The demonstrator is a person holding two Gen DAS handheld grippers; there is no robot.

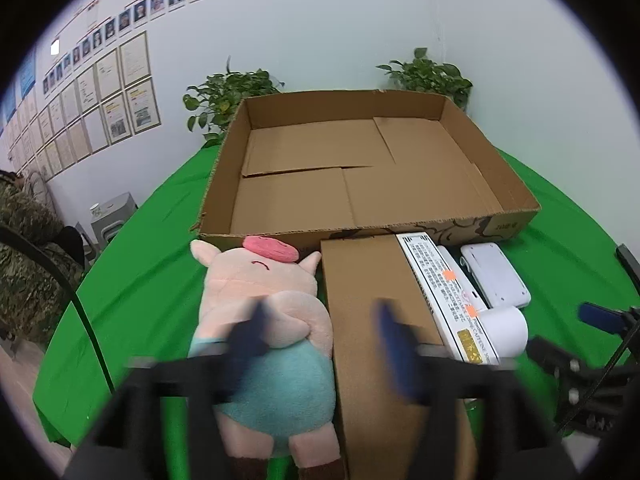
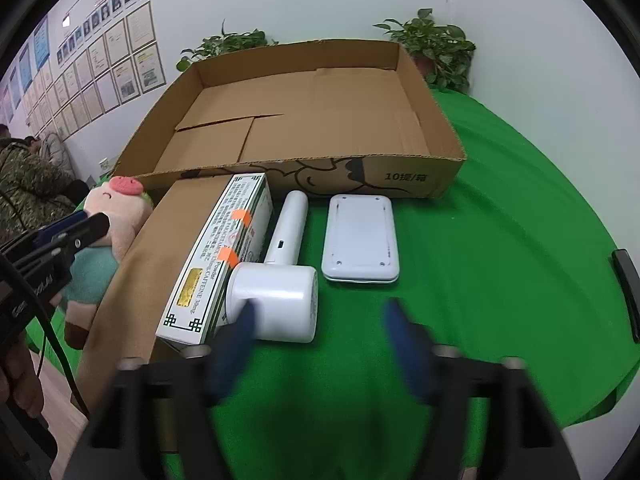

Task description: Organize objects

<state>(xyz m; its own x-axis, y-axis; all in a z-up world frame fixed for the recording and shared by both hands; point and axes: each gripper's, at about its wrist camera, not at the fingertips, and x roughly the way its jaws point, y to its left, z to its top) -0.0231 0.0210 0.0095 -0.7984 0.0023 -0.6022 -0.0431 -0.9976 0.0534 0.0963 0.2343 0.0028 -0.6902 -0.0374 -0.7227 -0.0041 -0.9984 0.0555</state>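
Cloth (image 2: pixel 500 200): green, covers the table under everything
Tray (image 1: pixel 372 236): wide open carton at the far side, nothing in it but its own folded floor flaps; printed front wall faces the cameras
Brown box (image 1: pixel 368 312): closed, long, lies just in front of the tray, between the pig and the white carton
Pig (image 1: pixel 264 320): pink plush in a teal top, on its back, head toward the tray, pressed against the brown box's left side
White carton (image 2: pixel 216 256): printed, with two orange stickers, lies along the brown box's right edge, seemingly resting partly on it
Dryer (image 2: pixel 280 296): white, handle pointing at the tray, barrel end nearest the right camera, touching the white carton
Flat case (image 2: pixel 360 236): white, rounded corners, just right of the dryer, apart from it
Left gripper (image 1: pixel 320 340): jaws wide, holding nothing, one blue finger over the pig's belly, the other over the brown box; blurred
Right gripper (image 2: pixel 320 344): jaws wide and empty, left finger at the dryer's barrel, contact unclear, right finger above bare cloth
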